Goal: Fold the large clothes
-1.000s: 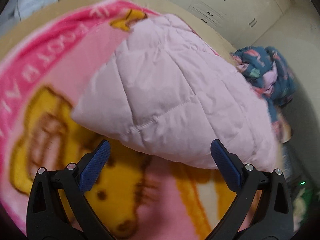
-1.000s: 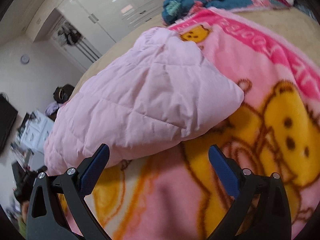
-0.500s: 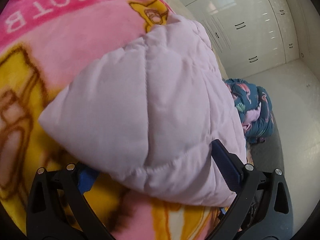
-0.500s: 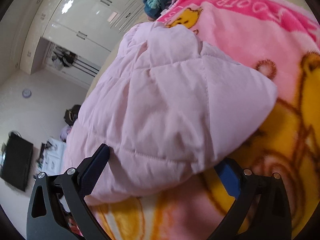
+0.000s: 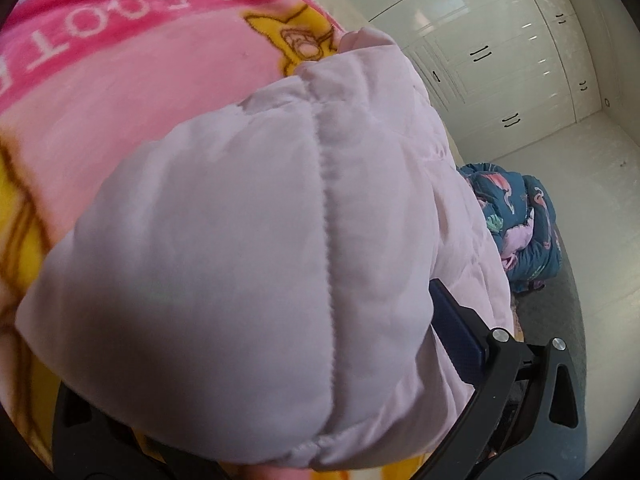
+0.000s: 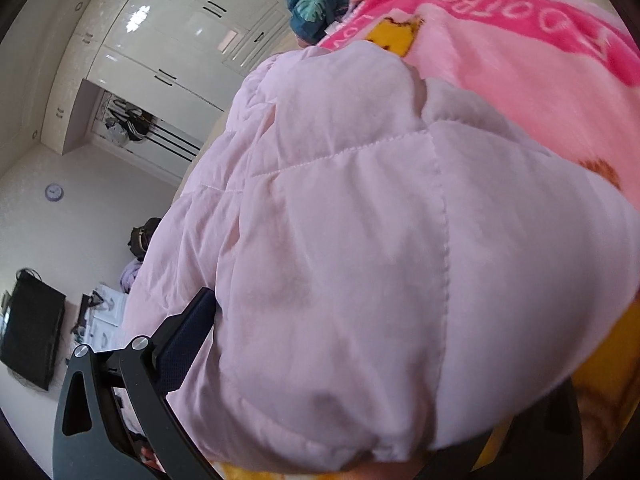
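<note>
A pale pink quilted jacket (image 5: 248,280) lies folded on a pink and yellow cartoon fleece blanket (image 5: 120,92) spread over a bed, and it fills most of both wrist views. In the left wrist view the left gripper (image 5: 280,420) is pushed up against the near corner of the jacket: its right finger, with a dark blue pad (image 5: 456,340), presses into the puffy fabric, while the left finger is hidden beneath the bulging corner, with only the black frame showing at the bottom left. The jaws stand wide apart with the padded corner between them, not pinched together. In the right wrist view the right gripper (image 6: 360,400) sits the same way at the other near corner of the jacket (image 6: 340,260): its left blue pad (image 6: 180,344) touches the side of the fabric, the right finger is covered by the overhanging jacket, and the jaws are spread wide around the corner. White lettering runs along the blanket's (image 6: 540,80) bright pink border on the far side. Beyond the jacket, at the far end of the bed, a dark blue floral bundle of cloth (image 5: 516,220) lies bunched up, also visible at the top of the right wrist view (image 6: 320,0). Glossy white wardrobe doors (image 5: 500,60) stand behind the bed. A black television (image 6: 32,332) and a round wall clock (image 6: 54,192) are on the wall at the left of the right wrist view.
</note>
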{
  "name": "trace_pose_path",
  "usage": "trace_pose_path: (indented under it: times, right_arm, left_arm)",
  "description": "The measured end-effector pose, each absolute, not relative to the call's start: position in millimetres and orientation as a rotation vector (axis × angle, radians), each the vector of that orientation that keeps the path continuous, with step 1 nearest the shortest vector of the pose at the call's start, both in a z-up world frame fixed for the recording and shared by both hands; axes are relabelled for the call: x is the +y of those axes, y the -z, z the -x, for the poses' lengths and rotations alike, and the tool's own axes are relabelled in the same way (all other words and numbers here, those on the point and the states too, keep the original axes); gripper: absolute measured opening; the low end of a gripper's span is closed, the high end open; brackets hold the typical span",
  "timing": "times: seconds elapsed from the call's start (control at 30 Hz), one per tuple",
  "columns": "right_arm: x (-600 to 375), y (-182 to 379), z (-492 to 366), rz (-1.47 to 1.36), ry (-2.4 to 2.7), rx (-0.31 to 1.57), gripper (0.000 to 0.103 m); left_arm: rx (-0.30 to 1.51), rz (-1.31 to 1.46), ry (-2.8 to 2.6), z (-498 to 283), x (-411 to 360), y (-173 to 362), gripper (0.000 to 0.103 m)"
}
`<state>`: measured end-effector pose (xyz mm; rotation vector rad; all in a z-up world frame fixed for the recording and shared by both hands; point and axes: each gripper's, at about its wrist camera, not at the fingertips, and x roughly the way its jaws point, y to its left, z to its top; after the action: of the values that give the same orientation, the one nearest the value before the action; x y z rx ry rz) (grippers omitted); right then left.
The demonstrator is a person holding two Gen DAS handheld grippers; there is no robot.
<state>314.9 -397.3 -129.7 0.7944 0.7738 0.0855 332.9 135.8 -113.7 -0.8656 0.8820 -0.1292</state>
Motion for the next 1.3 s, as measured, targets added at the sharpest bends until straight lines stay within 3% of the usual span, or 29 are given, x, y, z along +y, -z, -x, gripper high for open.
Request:
trace_pose_path:
  times: [0.1, 0.17, 0.33, 0.47, 0.83, 1.3]
  right_arm:
    - [-395, 128, -320, -0.752, -0.081, 0.762, 0.098]
    - [-390, 125, -319, -0.706, -0.085, 0.749, 0.088]
    - [-370, 104, -318, -0.500, -0.101, 0.697, 0.060]
    - [-348, 90, -318, -0.311, -0.088, 0.691, 0.046]
    - [-313, 60, -323, -0.047, -0.060, 0.672, 0.034]
    - [-292, 6, -262, 0.065, -0.151, 0.589, 0.031]
  left_arm:
    - [0.869, 0.820, 0.118, -335, 132, 112, 0.095]
    - [0.857, 0.776, 0.105, -335, 129, 108, 0.092]
    - [0.795, 0.579, 0.082, -333, 112, 84, 0.060]
    - [0.779, 0.446, 0.081, -334, 98, 69, 0.046]
    - [0.764, 0.354, 0.093, -329, 89, 49, 0.032]
    - [0.733, 0.299, 0.105, -271, 97, 9, 0.030]
